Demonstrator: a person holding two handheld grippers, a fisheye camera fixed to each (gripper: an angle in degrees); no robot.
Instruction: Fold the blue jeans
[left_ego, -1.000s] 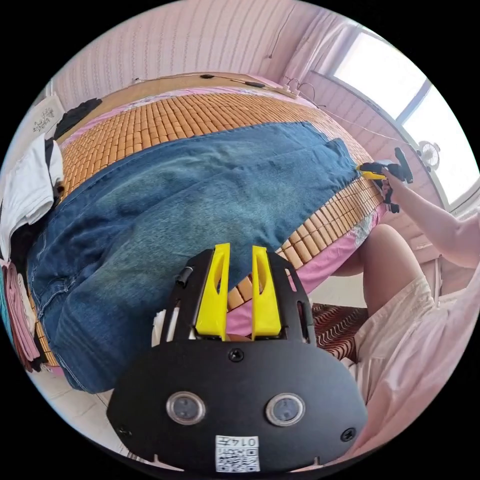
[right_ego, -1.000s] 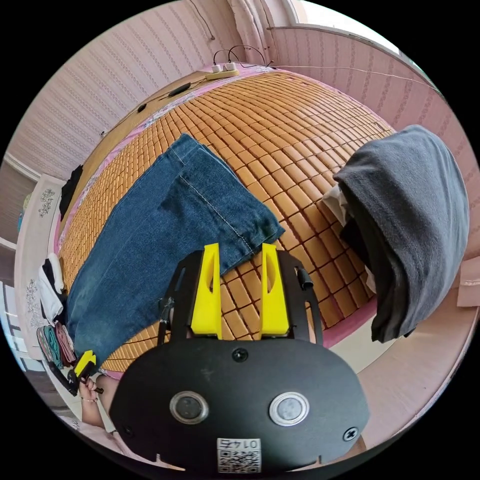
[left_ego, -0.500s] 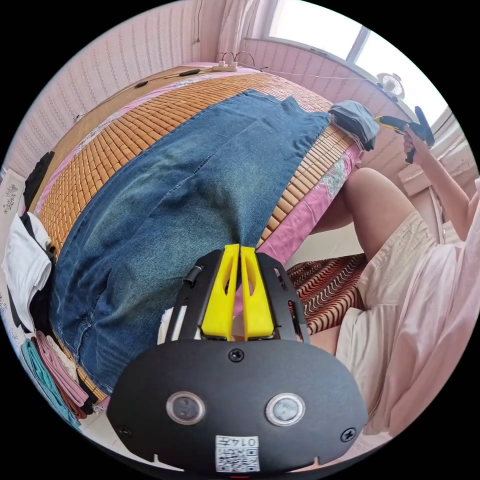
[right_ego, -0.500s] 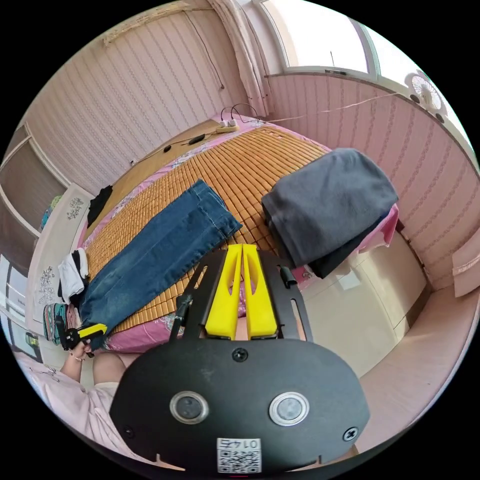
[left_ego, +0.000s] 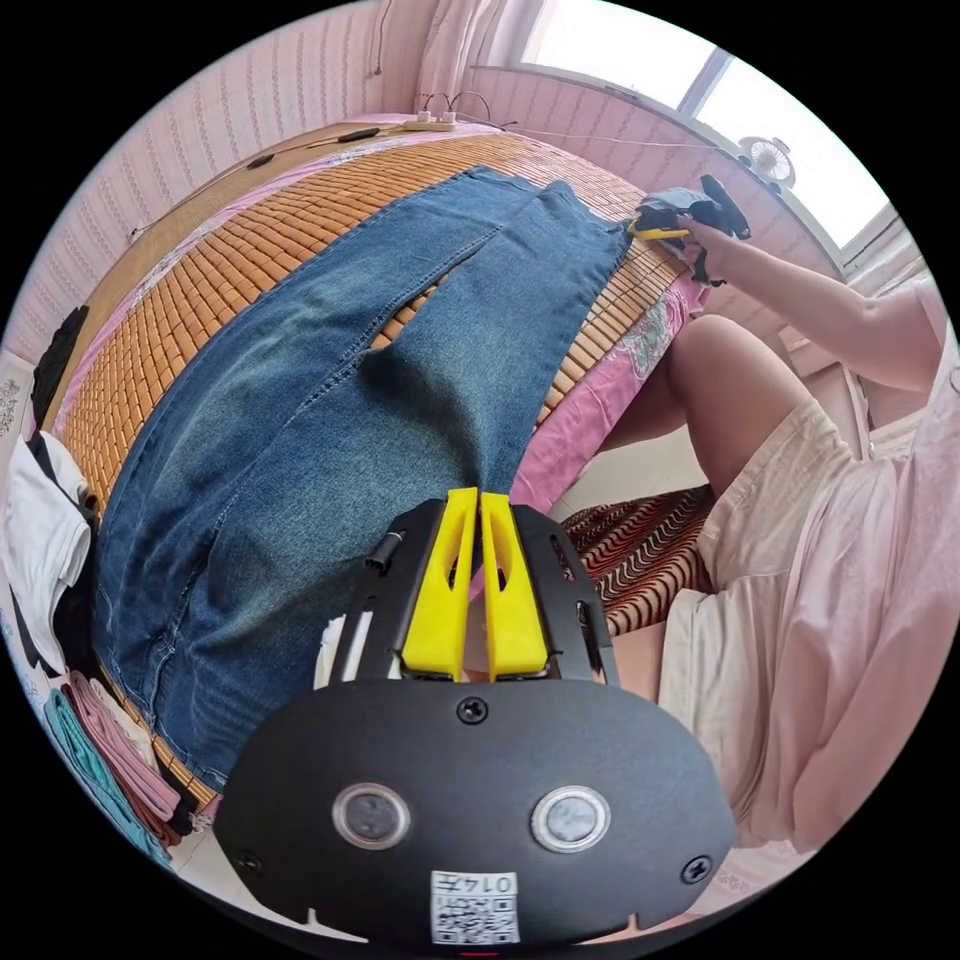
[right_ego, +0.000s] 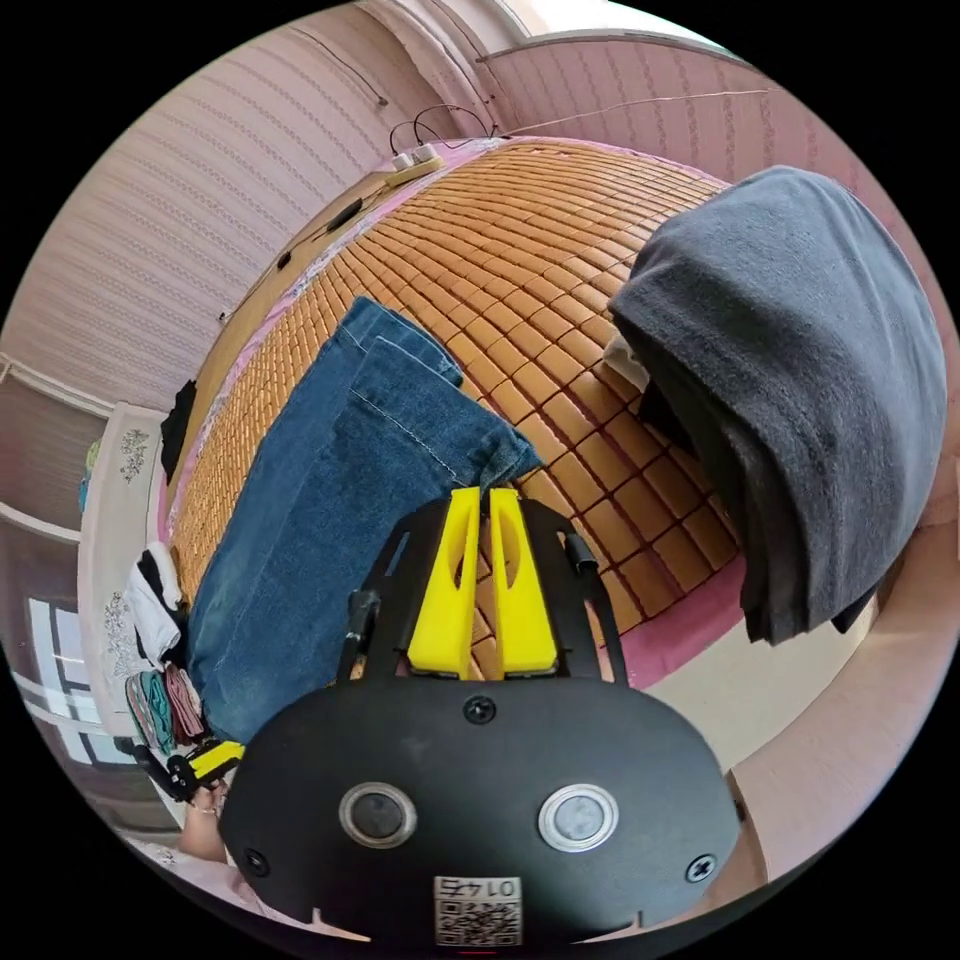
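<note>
The blue jeans (left_ego: 330, 400) lie lengthwise on a bamboo mat (left_ego: 200, 290) covering the bed, their near side hanging over the bed's edge. My left gripper (left_ego: 478, 495) is shut on that near side towards the waist end, where the cloth peaks up into the jaws. It also appears small at the waist end as the left gripper (right_ego: 210, 762). My right gripper (right_ego: 478, 492) is shut on the near hem corner of the jeans (right_ego: 330, 500), which bunches at the tips. In the left gripper view a person's hand holds the right gripper (left_ego: 650, 230) at that hem.
A dark grey garment pile (right_ego: 800, 380) sits on the bed corner beside the hem. White and dark clothes (left_ego: 40, 520) and folded items (left_ego: 100, 750) lie past the waist end. The person's leg (left_ego: 740, 400) is beside the bed, over a striped rug (left_ego: 640, 560).
Both grippers went from open to shut. The right gripper rose away from the bed, then came back down onto the hem corner. The jeans legs now lie slightly apart.
</note>
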